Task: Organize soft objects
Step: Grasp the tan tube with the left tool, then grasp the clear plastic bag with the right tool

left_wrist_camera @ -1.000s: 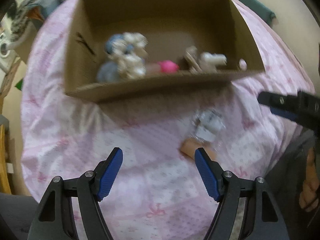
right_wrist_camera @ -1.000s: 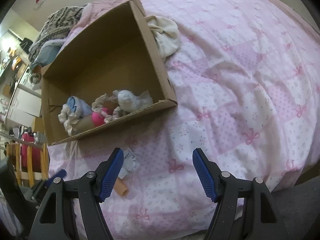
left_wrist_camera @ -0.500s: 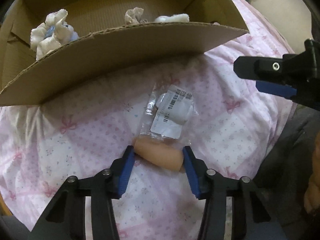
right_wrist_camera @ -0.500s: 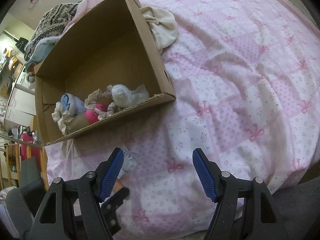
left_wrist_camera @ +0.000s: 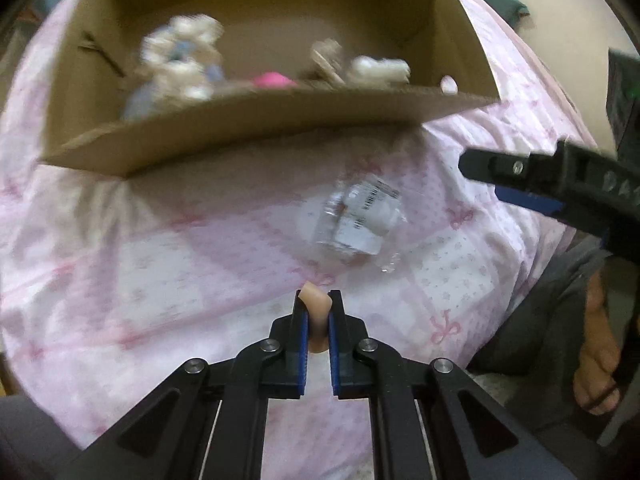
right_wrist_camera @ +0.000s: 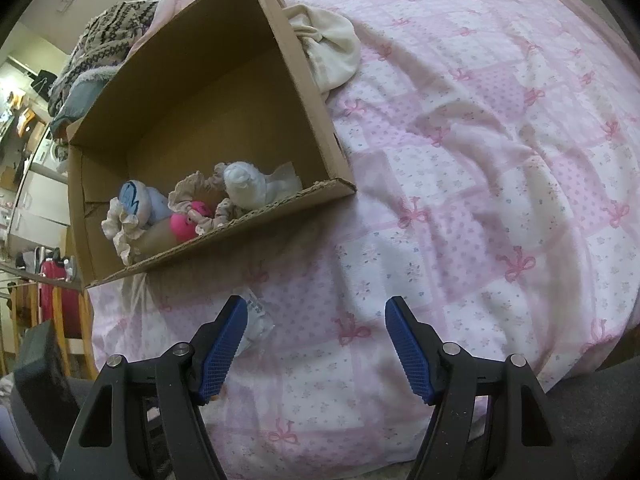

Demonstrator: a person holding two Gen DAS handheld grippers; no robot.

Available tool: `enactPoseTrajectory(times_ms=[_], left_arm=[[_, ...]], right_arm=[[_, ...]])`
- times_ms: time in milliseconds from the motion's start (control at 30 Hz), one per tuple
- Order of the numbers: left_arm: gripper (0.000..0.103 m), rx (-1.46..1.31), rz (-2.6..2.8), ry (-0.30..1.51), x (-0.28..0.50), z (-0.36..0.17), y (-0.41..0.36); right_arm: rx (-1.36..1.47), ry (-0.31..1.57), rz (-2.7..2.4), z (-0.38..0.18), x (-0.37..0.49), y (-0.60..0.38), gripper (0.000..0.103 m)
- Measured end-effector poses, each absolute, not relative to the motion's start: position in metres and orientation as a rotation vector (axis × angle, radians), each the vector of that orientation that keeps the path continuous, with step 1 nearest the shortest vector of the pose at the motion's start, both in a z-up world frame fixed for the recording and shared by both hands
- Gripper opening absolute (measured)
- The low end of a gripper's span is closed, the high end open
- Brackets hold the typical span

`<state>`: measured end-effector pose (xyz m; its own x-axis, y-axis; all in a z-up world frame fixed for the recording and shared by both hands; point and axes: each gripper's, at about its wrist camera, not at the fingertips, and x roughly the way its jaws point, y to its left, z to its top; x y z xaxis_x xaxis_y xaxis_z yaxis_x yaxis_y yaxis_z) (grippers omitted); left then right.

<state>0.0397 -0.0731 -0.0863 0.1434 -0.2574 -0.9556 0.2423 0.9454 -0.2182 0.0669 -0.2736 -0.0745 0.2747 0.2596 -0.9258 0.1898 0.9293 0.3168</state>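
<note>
1. A peach-coloured soft piece (left_wrist_camera: 316, 304) is pinched between the 2 blue pads of the left gripper (left_wrist_camera: 317, 316), just above the pink patchwork bedspread (left_wrist_camera: 180, 264).
2. Just beyond it, a clear plastic packet with a barcode label (left_wrist_camera: 362, 220) lies flat on the bedspread, apart from the pinched piece.
3. The right gripper (right_wrist_camera: 316, 344) hangs with its jaws wide apart, holding nothing; the packet (right_wrist_camera: 256, 316) shows beside its left finger.
4. Farther back, an open cardboard box (right_wrist_camera: 316, 120) sits on the bed, holding a pink ball (right_wrist_camera: 184, 226), frilly scrunchies (right_wrist_camera: 192, 190), a white bundle (right_wrist_camera: 248, 190) and a blue-and-white soft item (right_wrist_camera: 138, 202).
5. A cream cloth (right_wrist_camera: 332, 52) lies against the box's outer wall.
</note>
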Motion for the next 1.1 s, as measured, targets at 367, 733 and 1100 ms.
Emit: enactPoseTrajectory(times_ms=[367, 733, 1100], left_arm=[[0.008, -0.024, -0.242, 1.304, 0.048, -0.039, -0.027], [0.008, -0.045, -0.149, 1.275, 0.055, -0.048, -0.01], [0.008, -0.054, -0.157, 1.276, 0.057, -0.05, -0.013]], right_arm=[[0.207, 1.37, 0.13, -0.087, 0.079, -0.231, 0.075], [-0.052, 1.405, 0.266, -0.108, 0.087, -0.166, 0.075], [-0.228, 1.395, 0.262, -0.13, 0.086, -0.13, 0.075]])
